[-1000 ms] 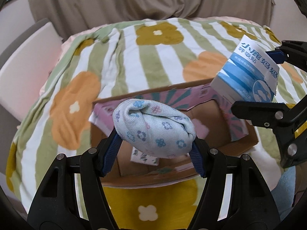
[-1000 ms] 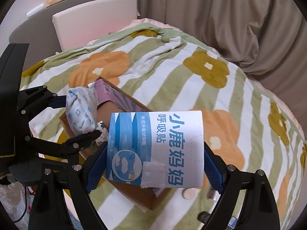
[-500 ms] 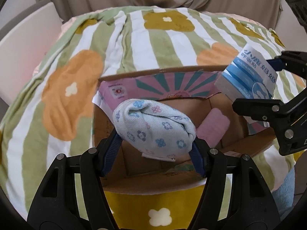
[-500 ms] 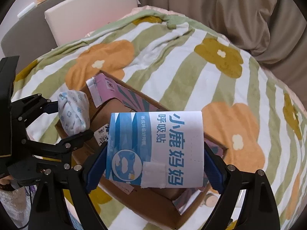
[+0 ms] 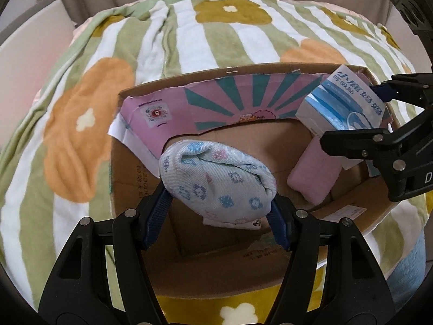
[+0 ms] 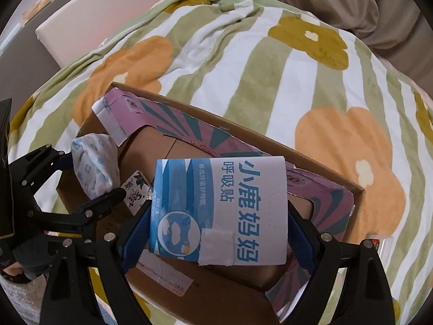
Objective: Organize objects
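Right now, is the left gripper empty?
No, the left gripper is shut on a rolled sock, pinched between its blue fingers above the cardboard box.

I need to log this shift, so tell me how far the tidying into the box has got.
Done: a pink packet and a small patterned pack already lie in the cardboard box. In hand: the left tool grips rolled floral socks and the right tool grips a blue-and-white carton, both over the box. Left: releasing both; something small lies on the blanket beside it.
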